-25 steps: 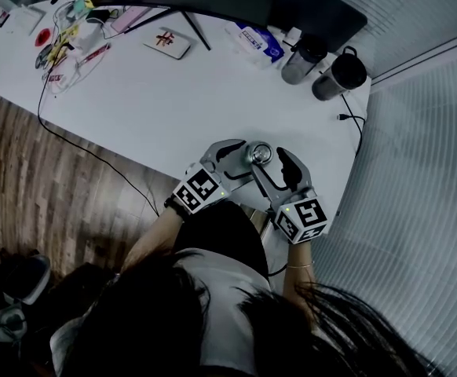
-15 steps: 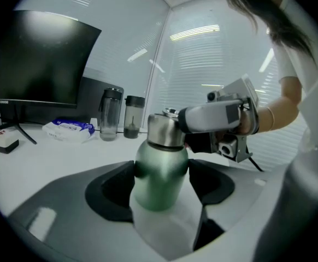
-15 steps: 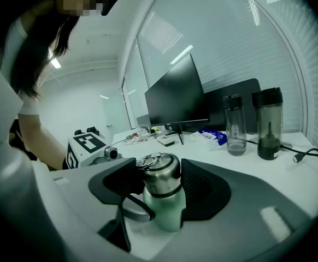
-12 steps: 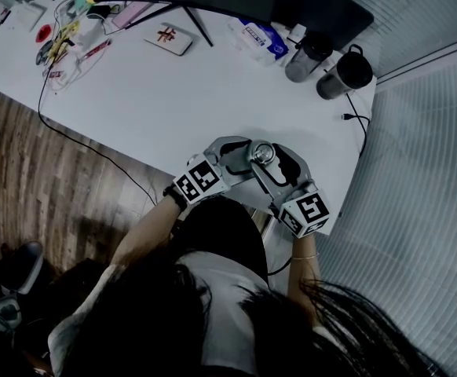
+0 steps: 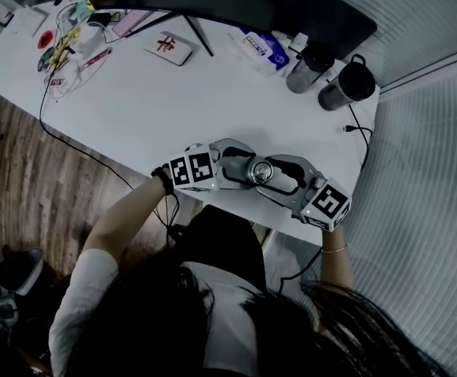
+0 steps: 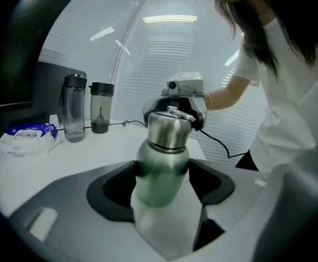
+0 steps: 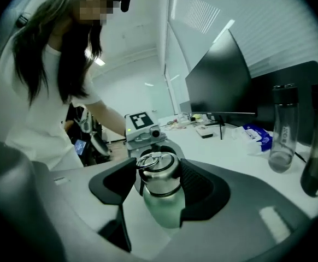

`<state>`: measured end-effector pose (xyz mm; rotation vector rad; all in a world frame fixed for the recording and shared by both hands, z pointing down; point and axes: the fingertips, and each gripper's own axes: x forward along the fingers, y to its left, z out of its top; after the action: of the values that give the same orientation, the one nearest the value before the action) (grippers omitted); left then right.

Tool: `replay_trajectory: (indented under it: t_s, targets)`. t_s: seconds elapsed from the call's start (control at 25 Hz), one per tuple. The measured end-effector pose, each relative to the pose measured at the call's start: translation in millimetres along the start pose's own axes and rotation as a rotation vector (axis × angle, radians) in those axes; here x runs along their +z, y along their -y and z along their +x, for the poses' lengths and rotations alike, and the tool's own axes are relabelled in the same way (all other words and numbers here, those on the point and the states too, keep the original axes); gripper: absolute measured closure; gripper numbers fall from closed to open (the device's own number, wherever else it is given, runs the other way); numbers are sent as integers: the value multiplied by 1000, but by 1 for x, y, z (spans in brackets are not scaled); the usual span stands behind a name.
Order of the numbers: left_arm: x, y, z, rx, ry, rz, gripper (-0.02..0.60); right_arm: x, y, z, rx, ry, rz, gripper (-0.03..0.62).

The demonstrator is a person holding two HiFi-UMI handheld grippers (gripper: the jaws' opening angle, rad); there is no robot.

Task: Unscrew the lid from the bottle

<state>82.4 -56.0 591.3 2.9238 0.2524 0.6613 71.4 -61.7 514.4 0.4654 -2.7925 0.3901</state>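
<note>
Near edge of the white table (image 5: 173, 100), seen from above.

Left: the left gripper (image 5: 232, 169) is clamped on the green body of the bottle (image 6: 162, 165), both pads pressed against its sides. This grip apparently serves to keep the body upright and stop it turning.

Centre: the bottle stands on the table near the person, between the two tools. Its steel lid (image 7: 158, 173), topped by a wire ring, is seated on the neck, so the unscrewing is judged unfinished.

Right: the right gripper (image 5: 285, 177) comes in from the opposite side, higher up, its ribbed pads closed on the lid. The two tools face each other so that one can twist while the other resists.

Writing: each gripper carries only black-and-white square markers. No brand or label shows on the bottle. At the far side, a white box (image 5: 168, 42) bears a red mark and a blue packet (image 5: 261, 44) bears print, both too small to read. The two dark tumblers (image 5: 327, 75) at far right show no legible text.
</note>
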Motion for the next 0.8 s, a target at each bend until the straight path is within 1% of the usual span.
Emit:
replay_trajectory:
  t_s: [0.12,0.24,0.36,0.48,0.56,0.64,0.72,0.8]
  targets:
    - [0,1,0,-102,-53,46,225,-3,-2,2,111,-83,-60,342]
    - [0,2,-1,-181,-95,87,225,-4,-5,5,219,-157,-104,342]
    - [0,1,-1,-231,-119,123,227,-4,-6,5,292,-201,-143,342]
    - [0,1,0,-253,-130,141,226,-6,-6,5,325,-230,-161,342]
    - [0,1,0,-250,-127,144,226,-5,-6,6,313,-229,-143,342]
    - [0,1,-1,-231,-112,135,227,-5,-4,6,261,-207,-103,341]
    - [-1,1,-1,-196,-93,114,227,-8,-2,2,174,-182,-39,341]
    - [-1,2,0,-144,-65,89,225,-8,-1,-6,69,-138,29,339]
